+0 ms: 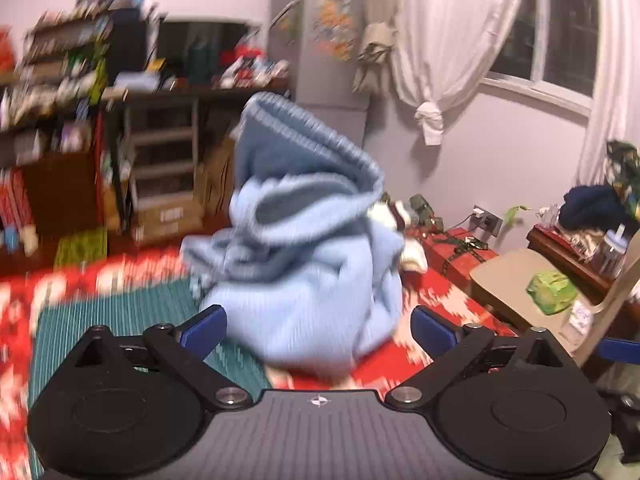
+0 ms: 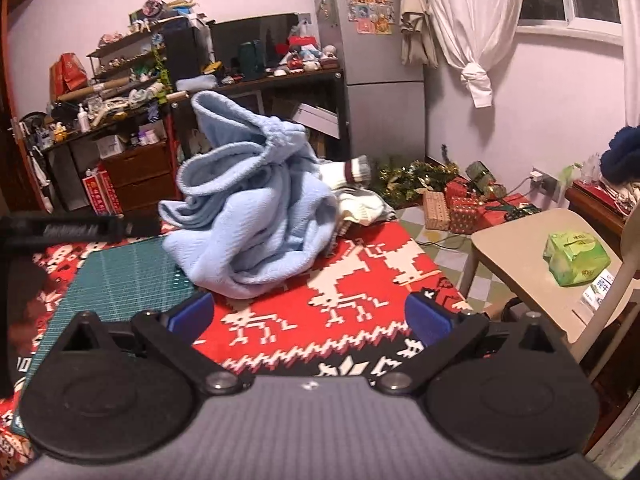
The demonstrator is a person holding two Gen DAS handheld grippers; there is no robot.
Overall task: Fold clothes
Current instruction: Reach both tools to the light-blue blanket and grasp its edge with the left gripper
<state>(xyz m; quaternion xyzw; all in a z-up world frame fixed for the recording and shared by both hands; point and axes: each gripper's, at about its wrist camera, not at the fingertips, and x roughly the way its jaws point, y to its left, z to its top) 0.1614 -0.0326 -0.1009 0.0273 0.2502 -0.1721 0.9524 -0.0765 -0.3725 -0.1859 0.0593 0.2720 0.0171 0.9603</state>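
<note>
Garment: blue sweater [image 2: 256,216] lay crumpled, unfolded, on the surface [image 2: 360,280].
Left gripper [image 1: 318,330]: jaws apart.
Right gripper [image 2: 308,318]: jaws apart, empty.
Progress: folding seemingly not begun.

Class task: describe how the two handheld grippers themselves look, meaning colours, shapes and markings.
Both match. The left gripper and right gripper each have blue pads on black linkage arms with silver pivot bolts, two round black discs, and a grey ribbed centre plate bearing a small crosshair mark. No cables or sleeves show.

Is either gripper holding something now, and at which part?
Nothing is held. The left gripper and the right gripper are both open, short of the crumpled light blue garment on the red cloth.
</note>
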